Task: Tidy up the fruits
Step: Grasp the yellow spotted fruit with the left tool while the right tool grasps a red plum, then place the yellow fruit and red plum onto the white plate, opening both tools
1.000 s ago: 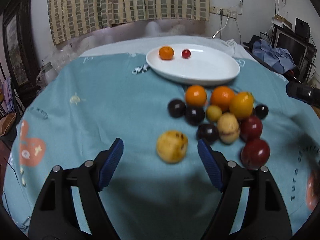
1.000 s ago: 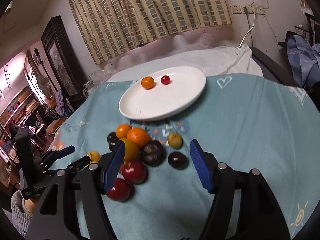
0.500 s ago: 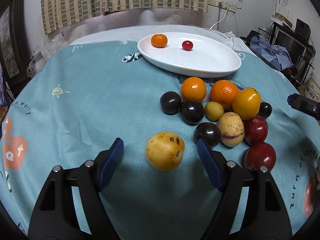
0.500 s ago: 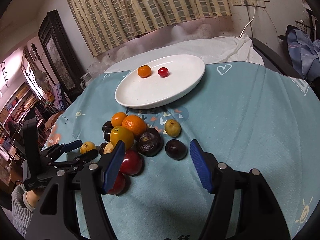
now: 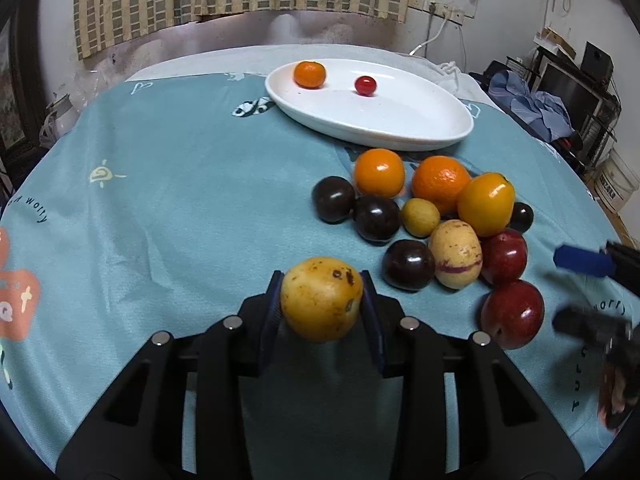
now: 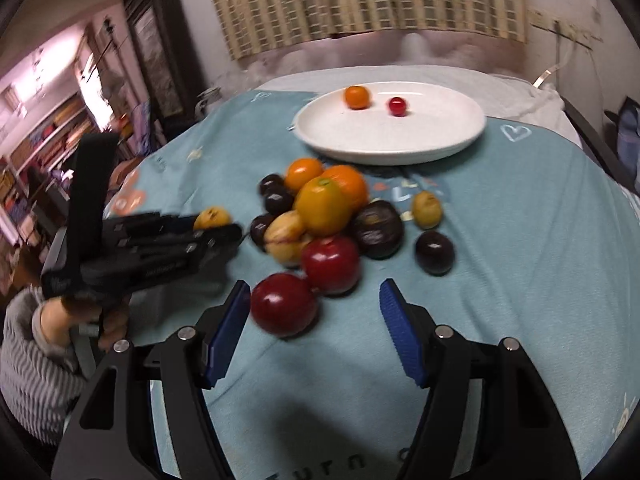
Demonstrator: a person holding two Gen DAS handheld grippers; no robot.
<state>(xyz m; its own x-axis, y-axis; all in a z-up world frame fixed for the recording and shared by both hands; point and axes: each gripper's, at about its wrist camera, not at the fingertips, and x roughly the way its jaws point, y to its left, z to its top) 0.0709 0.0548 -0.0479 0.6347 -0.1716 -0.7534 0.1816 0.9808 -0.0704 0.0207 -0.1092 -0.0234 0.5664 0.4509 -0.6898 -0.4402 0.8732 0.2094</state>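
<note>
Yellow spotted fruit (image 5: 321, 303) sits clamped between left gripper (image 5: 322, 312) pads, low over teal tablecloth (image 5: 180, 200), apart from fruit pile, likely bound for white plate (image 5: 420, 128) holding mandarin (image 5: 309, 74) and cherry tomato (image 5: 365, 85). Right gripper (image 6: 312, 324) spread wide, lining up red plum (image 6: 284, 304).

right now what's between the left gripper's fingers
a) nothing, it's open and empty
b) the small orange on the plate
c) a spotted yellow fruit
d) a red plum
c: the left gripper has both blue pads pressed against the spotted yellow fruit, while the small orange sits on the white plate.
</note>
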